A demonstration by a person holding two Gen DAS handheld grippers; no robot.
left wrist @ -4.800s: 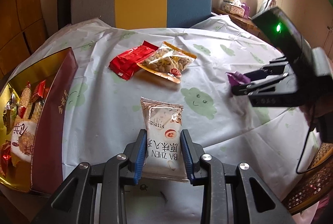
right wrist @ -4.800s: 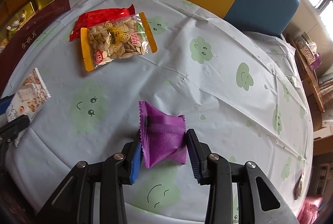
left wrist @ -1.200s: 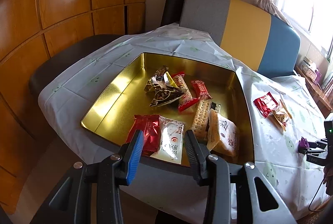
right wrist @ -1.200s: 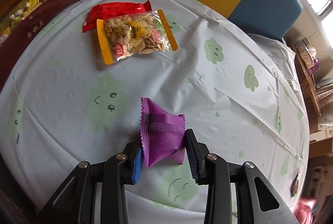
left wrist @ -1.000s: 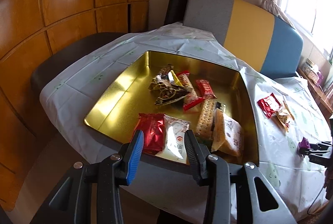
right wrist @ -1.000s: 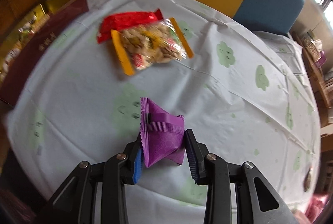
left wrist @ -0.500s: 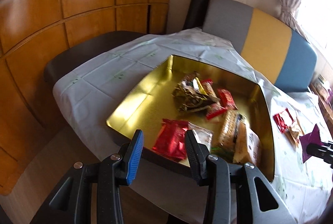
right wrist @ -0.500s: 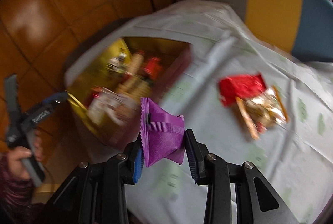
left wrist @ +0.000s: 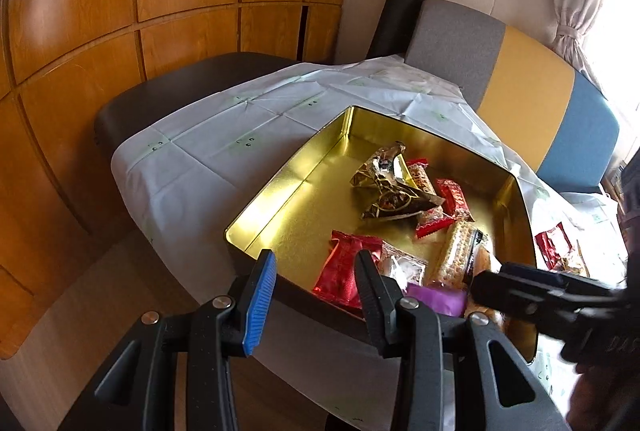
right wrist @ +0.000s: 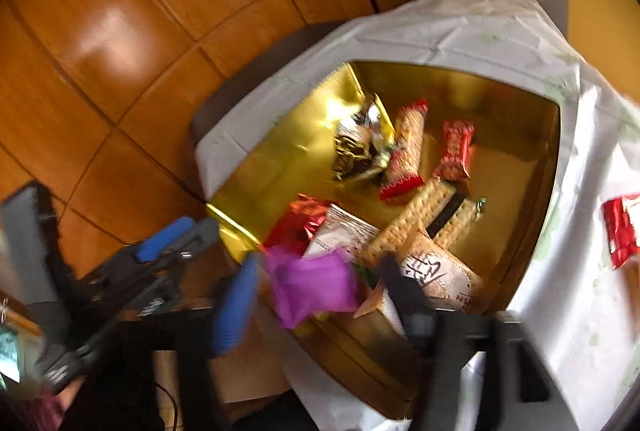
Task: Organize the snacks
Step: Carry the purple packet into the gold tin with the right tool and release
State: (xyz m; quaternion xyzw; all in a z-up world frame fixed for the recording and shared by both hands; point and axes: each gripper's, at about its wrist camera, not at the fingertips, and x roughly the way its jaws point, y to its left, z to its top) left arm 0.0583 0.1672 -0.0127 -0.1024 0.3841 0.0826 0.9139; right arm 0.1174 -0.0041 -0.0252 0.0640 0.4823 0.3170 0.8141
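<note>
Across the left wrist view, one gold tin [left wrist: 280, 191] fills the centre, sitting on a surface [left wrist: 224, 135] draped in a pale cloth. Inside lie two gold foil packets [left wrist: 384, 191], several red-wrapped snacks, one red foil pouch [left wrist: 344, 267], one clear packet [left wrist: 404, 267] and two cracker packs [left wrist: 456, 255]. One purple packet [left wrist: 436, 301] lies at the tin's near edge, lower centre. The left gripper [left wrist: 316, 295] hangs at the bottom with its fingers moderately apart and nothing between them. The right gripper [left wrist: 532, 299] reaches in from the lower right, covering the tin's near right corner. One red packet [left wrist: 554, 245] lies on the cloth outside the tin, at right.

Turning to the blurred right wrist view, the right gripper [right wrist: 316, 287] has its fingers opening, the purple packet [right wrist: 316, 285] loose between them over the tin's [right wrist: 520, 111] near edge. One brown printed packet [right wrist: 436, 271] sits just right of it. The left gripper [right wrist: 172, 243] appears at lower left, a hand [right wrist: 68, 387] below it.
</note>
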